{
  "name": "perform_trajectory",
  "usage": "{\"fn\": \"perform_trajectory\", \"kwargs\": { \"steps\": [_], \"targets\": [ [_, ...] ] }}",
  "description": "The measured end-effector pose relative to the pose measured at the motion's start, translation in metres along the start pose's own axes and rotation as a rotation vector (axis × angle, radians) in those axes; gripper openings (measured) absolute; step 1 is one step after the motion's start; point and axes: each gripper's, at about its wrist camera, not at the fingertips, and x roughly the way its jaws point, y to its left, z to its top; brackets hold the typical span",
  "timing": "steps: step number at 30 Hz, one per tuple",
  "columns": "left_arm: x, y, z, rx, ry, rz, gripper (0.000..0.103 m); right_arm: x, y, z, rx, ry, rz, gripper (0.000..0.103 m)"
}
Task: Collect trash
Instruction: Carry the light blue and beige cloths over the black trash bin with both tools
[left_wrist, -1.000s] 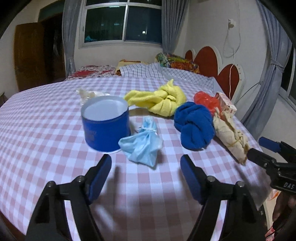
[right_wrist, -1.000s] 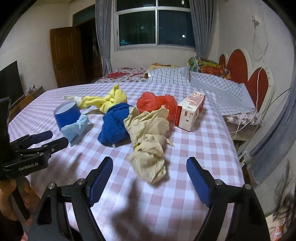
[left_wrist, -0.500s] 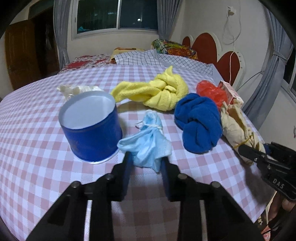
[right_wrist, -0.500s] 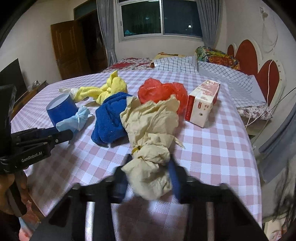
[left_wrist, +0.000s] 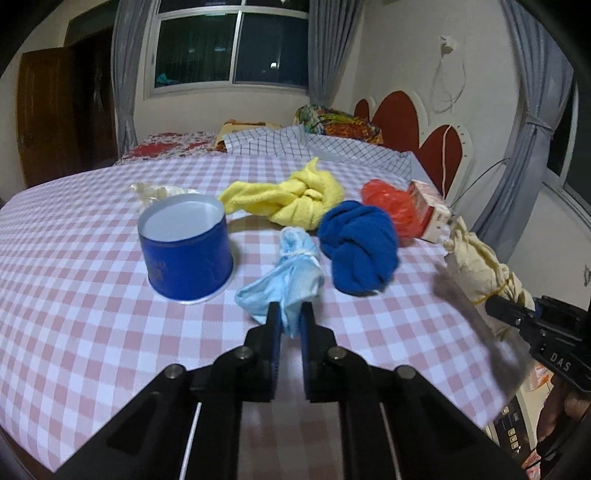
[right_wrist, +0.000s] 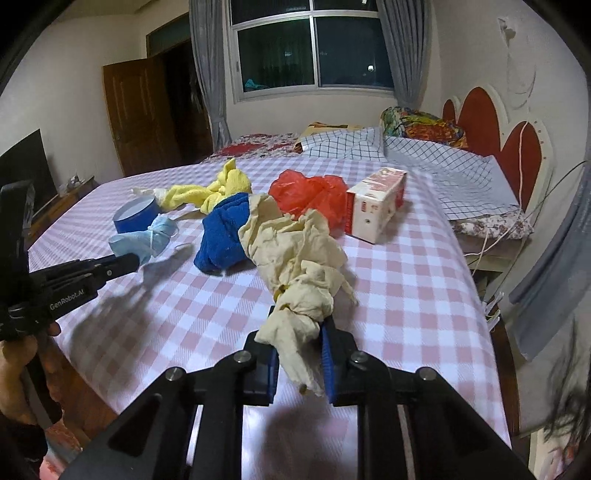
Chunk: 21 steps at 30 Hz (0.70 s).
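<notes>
A second ago both grippers' jaws stood wide apart; they have just been closing. The left gripper (left_wrist: 291, 320) now pinches the light blue bundle (left_wrist: 286, 277) beside the blue tin (left_wrist: 186, 254). The right gripper (right_wrist: 299, 360) clamps the near end of the cream paper wad (right_wrist: 295, 266). Both bundles lie on the checked desk (left_wrist: 92, 302).

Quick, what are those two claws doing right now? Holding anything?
Left claw: shut on the light blue bundle, jaws just closed.
Right claw: shut on the cream crumpled bundle, jaws just closed.
</notes>
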Motion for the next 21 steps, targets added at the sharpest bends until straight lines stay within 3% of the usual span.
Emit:
{"fn": "perform_trajectory", "kwargs": {
  "steps": [21],
  "targets": [
    [-0.064, -0.081, -0.037, 0.125, -0.099, -0.117, 0.011, -0.112, -0.038, -0.05, 0.072, -0.114, -0.12, 0.019]
  ]
}}
